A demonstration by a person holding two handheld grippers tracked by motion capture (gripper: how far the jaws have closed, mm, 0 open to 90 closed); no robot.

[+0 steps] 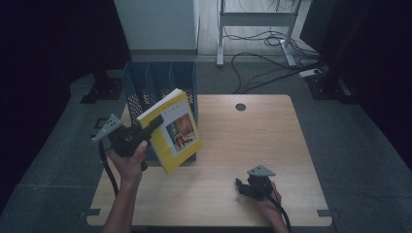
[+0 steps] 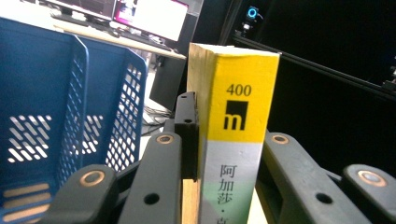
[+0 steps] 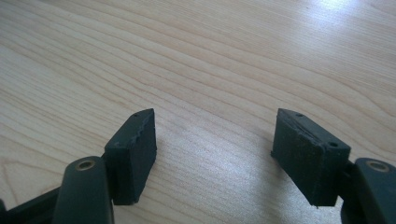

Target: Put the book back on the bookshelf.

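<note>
One yellow book [image 1: 174,131] is squeezed by the left gripper [image 1: 154,124], at nine o'clock; the right gripper [image 3: 215,154], at five o'clock, gapes wide, holding nothing.

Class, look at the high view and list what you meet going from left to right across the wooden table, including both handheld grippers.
Left gripper, shut on the book → yellow paperback book, held tilted in front of the blue plastic file rack → small dark round hole in the wooden tabletop → right gripper, open, low over the table.

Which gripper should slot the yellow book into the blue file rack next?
Left. The left gripper already clamps the yellow book beside the blue file rack; the right gripper rests open on the table, farther away.
</note>
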